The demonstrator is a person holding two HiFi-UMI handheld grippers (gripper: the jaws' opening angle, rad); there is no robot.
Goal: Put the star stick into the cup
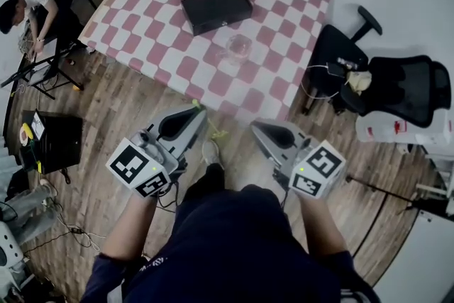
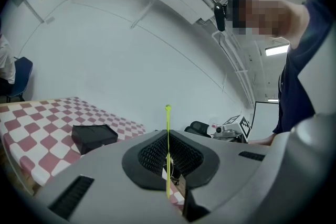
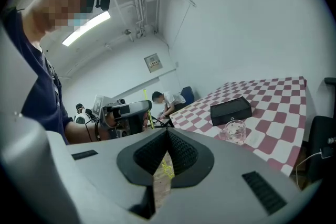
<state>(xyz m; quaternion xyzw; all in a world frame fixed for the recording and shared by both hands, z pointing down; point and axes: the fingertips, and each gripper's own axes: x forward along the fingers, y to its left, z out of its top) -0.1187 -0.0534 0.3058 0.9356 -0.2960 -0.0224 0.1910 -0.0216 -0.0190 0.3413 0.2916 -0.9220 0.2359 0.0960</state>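
A thin yellow-green star stick (image 2: 168, 149) stands upright between the jaws of my left gripper (image 2: 168, 136), which is shut on it. In the head view the star stick (image 1: 211, 123) pokes out past my left gripper (image 1: 197, 116), above the wooden floor just short of the table edge. A clear glass cup (image 1: 239, 47) stands on the red-and-white checked table (image 1: 177, 71), ahead of both grippers; the cup (image 3: 234, 130) also shows in the right gripper view. My right gripper (image 1: 257, 128) hangs beside the left, shut with nothing in it.
A black box (image 1: 216, 8) lies on the table beyond the cup. Black office chairs (image 1: 397, 85) stand to the right of the table. A person (image 1: 32, 0) sits at the far left, near cables and a black case (image 1: 57, 142) on the floor.
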